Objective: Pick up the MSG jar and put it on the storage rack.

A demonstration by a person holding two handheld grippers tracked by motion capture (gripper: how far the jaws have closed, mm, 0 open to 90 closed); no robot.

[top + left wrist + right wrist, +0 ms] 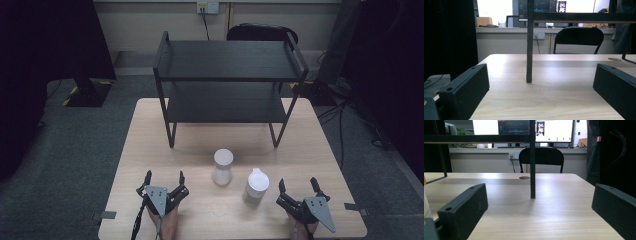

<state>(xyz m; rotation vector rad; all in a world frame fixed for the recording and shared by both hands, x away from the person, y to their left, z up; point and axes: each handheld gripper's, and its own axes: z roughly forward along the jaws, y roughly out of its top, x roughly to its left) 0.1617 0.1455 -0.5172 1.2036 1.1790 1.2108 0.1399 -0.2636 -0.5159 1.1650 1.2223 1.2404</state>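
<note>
High view: light wood table (150, 150) on grey carpet, dim room, dark curtains on both sides. Left gripper (164, 179) and right gripper (298, 186) both rest at the near edge, jaws spread wide, holding nothing. Two white lidded bottles stand between them: round-cap bottle (222, 166) ahead-right of the left gripper, spout-lid bottle (256, 187) just left of the right gripper, close to it but not touching. Bottles near each other, apart. Black two-tier rack (230, 60) stands beyond both grippers at the far half of the table, both shelves bare. Black chair (260, 32) and wall socket (207, 7) behind it.

Left gripper view: bare tabletop between the jaws, a rack leg (529, 50) straight ahead, chair and lit monitors (549, 6) past the far edge.

Right gripper view: same layout, rack leg (532, 165) dead ahead, a bottle sliver at the left frame edge, bright screens (554, 130) behind the chair.
</note>
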